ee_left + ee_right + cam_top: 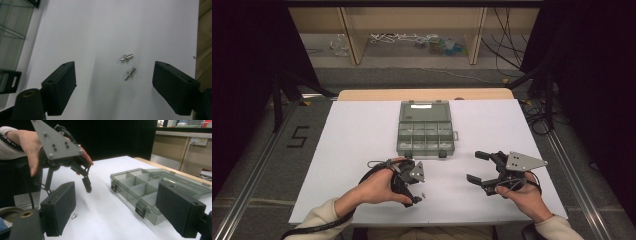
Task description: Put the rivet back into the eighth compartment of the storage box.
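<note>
Shiny metal studs on a matt white table

Two small studs (126, 57) (130, 73) gleam like polished metal on the smooth, matt white table (100, 30); the compartment box (147, 192) is glossy, translucent grey plastic, and the left claw (113, 87) has matt black, slightly grainy pads (62, 85).

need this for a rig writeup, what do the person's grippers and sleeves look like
Both the left gripper and right gripper are black two-jaw tools with blocky padded jaws, each topped by a grey three-cornered plate with screws. Black cables trail from them. The sleeves are cream.
</note>
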